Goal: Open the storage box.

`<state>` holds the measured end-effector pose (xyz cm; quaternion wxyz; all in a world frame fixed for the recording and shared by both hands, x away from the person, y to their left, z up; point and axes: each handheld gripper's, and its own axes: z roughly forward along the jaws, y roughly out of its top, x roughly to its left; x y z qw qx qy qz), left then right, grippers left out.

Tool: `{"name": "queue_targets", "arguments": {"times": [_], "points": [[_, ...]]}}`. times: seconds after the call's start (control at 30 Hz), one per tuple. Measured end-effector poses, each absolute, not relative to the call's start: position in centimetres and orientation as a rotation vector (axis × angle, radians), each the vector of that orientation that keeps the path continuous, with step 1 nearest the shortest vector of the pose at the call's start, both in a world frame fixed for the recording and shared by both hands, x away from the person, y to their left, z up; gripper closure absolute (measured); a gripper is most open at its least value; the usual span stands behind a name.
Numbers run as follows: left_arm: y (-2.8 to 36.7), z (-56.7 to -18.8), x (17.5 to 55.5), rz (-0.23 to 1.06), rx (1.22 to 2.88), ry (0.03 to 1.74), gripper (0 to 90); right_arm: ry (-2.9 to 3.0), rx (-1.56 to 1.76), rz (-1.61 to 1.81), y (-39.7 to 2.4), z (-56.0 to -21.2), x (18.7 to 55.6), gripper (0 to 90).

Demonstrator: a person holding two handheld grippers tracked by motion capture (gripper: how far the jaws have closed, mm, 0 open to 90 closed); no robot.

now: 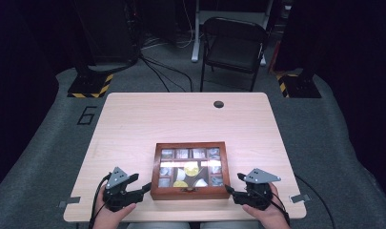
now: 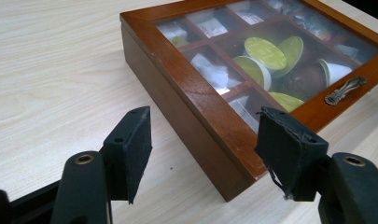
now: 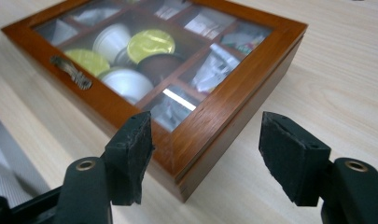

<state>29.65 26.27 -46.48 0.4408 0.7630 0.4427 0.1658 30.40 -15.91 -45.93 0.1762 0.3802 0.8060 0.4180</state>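
So the wooden box (image 1: 190, 190) with the glass-pane lid is sitting at the near edge of the desk (image 1: 147, 119), closed, and a hand-held gripper is sitting at each of its front corners. The left hand-held gripper (image 1: 144, 186) is released, its jaws standing apart around the box's near left corner, pads not pressing on the wood. The right hand-held gripper (image 1: 231, 187) is doing the same thing at the near right corner: jaws apart, nothing clamped.

Not much is getting in the way on the desk itself, just a dark round cable port (image 1: 218, 104) near the far edge, well apart from the box. A black folding chair (image 1: 233, 45) is standing on the floor beyond the desk.

The gripper views are showing what the high view is blurring: a little metal handle (image 2: 344, 90) on the lid's front rail, plus yellow-topped capsules (image 2: 265, 52) and small packets (image 3: 213, 69) lying in the compartments under the glass.
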Motion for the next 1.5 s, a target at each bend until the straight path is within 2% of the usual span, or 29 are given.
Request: {"name": "queue_targets", "arguments": {"times": [0.13, 0.63, 0.93, 1.5], "points": [[26.1, -46.4, 29.4, 0.439, 1.907, 1.071, 34.6, 2.302, 1.064, 1.180, -15.7, -46.2, 29.7, 36.3], [25.8, -47.0, 28.8, 0.361, 1.951, 1.082, 35.7, 2.360, 1.085, 1.161, -15.3, -47.2, 29.6, 36.9], [25.6, -47.0, 28.8, 0.365, 1.970, 1.052, 34.6, 2.410, 1.055, 1.120, -15.1, -47.9, 29.9, 44.2], [26.1, -46.9, 29.4, 0.363, 1.941, 1.059, 34.8, 2.441, 1.024, 1.066, -14.9, -48.4, 30.2, 52.1]]}}
